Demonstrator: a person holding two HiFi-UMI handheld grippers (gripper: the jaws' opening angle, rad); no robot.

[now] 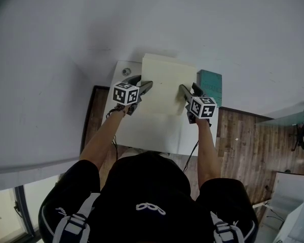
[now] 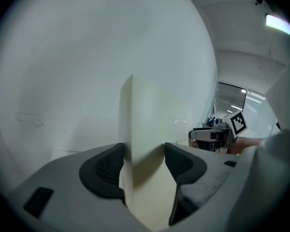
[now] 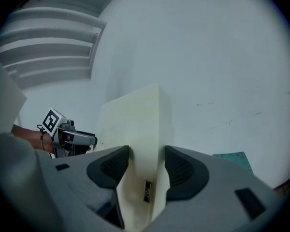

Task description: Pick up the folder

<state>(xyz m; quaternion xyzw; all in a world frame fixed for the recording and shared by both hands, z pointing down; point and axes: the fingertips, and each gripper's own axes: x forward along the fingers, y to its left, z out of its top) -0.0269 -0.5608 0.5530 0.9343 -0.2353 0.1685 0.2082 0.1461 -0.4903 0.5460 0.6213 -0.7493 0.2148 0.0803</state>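
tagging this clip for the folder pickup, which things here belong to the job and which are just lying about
In the job: folder, gripped at its left edge by the left gripper and at its right edge by the right gripper.
Lying about: teal flat thing on the table, right of the folder; small round thing at the table's far left corner.

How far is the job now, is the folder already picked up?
Done: the left gripper and the right gripper are each clamped on a side of the cream folder. In hand: the folder seems held up off the white table, casting a shadow on it. Left: little, perhaps only raising it clear.
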